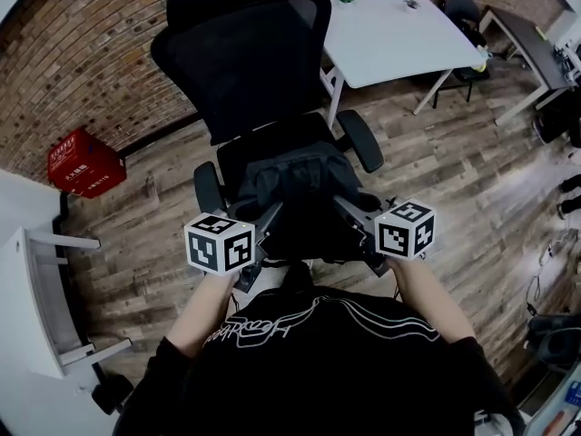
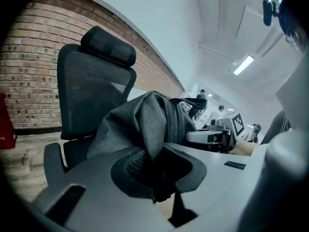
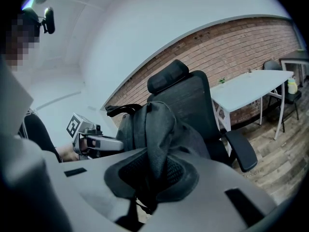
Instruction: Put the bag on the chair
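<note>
Left gripper [image 2: 155, 164]: jaws closed on a fold of the dark grey bag [image 1: 295, 182]. Right gripper [image 3: 150, 170]: jaws closed on another fold of the same bag. I hold the bag between both grippers, directly over the seat of the black office chair [image 1: 245, 62]; contact with the seat cannot be confirmed. A white desk [image 1: 390, 34] stands behind the chair. A red crate [image 1: 83, 163] sits on the wooden floor [image 1: 454, 171], left of the chair.
</note>
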### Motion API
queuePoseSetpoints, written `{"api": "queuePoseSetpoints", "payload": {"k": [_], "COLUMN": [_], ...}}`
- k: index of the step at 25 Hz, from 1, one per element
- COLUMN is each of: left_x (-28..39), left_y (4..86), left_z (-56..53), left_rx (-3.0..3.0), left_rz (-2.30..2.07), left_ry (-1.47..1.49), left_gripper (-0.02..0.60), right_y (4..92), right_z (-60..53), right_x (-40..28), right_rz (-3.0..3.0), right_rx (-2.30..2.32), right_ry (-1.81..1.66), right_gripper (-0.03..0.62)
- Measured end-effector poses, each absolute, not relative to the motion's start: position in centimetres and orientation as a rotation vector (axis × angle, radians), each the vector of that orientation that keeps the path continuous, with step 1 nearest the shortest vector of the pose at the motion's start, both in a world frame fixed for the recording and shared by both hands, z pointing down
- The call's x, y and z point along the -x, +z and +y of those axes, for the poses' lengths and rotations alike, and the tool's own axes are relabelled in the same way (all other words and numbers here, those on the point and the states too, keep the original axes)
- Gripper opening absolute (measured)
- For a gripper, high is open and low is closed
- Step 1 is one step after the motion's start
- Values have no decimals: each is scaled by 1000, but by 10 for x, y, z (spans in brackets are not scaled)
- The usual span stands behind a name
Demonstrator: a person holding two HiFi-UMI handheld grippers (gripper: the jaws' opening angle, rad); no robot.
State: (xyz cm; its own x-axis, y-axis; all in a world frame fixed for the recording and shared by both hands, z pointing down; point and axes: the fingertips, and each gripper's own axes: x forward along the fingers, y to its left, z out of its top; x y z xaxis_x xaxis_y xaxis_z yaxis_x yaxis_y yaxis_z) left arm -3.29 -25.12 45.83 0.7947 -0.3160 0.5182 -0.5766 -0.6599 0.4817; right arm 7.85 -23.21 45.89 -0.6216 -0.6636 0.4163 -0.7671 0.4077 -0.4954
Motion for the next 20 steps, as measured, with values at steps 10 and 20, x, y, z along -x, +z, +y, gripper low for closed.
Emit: {"api": "queuePoseSetpoints", "payload": {"k": [10,20], "left_x": [40,43], "left_y": [476,498], "left_z": [-345,-418], "left_rx": [-2297,-2263], "left_rz": [-685,-774], "left_ry": [524,517], "left_gripper": [68,67], "right_y": [479,503], "right_z": [-329,-410], "right_x": [-74,-70], "right_rz": [-2488,-2446], "right_rx": [-1236,-1221], "right_ry": [1027,988], "right_gripper": [37,40]}}
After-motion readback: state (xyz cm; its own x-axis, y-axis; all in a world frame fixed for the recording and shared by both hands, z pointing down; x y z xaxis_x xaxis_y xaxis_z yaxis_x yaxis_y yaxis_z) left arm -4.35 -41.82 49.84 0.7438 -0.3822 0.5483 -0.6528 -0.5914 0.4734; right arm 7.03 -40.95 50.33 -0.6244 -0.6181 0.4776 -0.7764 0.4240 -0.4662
